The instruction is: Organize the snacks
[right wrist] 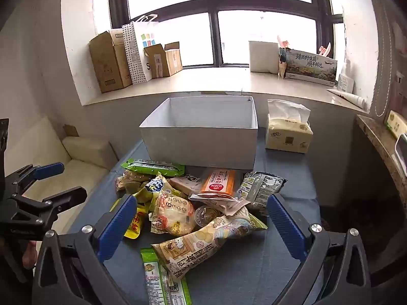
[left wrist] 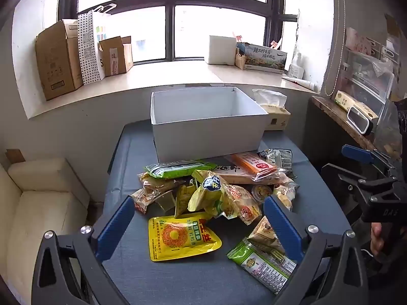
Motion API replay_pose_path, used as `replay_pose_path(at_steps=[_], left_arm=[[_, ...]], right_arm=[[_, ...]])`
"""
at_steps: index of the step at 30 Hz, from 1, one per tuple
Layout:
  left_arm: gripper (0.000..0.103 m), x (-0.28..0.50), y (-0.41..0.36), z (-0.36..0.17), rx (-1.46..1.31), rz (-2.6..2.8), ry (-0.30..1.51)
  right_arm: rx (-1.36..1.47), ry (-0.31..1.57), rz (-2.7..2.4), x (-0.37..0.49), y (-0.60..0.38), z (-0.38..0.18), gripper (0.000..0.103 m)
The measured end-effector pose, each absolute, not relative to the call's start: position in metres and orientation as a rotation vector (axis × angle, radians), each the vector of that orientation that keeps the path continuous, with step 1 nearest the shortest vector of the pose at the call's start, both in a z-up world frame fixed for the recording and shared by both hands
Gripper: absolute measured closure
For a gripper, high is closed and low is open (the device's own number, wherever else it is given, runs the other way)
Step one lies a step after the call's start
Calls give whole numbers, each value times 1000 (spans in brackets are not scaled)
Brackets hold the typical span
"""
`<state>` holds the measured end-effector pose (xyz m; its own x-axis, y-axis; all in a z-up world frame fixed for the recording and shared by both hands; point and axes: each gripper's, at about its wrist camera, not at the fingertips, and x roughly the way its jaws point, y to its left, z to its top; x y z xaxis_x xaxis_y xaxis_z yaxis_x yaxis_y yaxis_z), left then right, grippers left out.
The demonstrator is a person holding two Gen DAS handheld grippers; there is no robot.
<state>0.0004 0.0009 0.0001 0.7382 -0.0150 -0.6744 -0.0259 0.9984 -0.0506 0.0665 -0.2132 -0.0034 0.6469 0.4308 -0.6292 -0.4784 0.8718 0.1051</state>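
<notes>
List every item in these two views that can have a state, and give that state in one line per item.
left gripper: open, holding nothing
right gripper: open, holding nothing
white box: lidless, no snacks visible inside
snack pile: loose on the table, unsorted
yellow pouch: lying flat, sealed
tissue pack: opened, a tissue sticking out
small cardboard box: flaps open

Snack pile blocks the approach to the open-topped white box.

Printed box: 臻品野生菌 顺丰鲜达; other labels unreadable
</notes>
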Motion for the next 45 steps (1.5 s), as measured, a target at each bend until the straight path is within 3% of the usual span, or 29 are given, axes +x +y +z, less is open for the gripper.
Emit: replay_pose_path(at_steps=[45], left_arm=[[0,1,-3,-1,-50,6,739]], right_arm=[[-86,757,517,63,-213,-13,0]])
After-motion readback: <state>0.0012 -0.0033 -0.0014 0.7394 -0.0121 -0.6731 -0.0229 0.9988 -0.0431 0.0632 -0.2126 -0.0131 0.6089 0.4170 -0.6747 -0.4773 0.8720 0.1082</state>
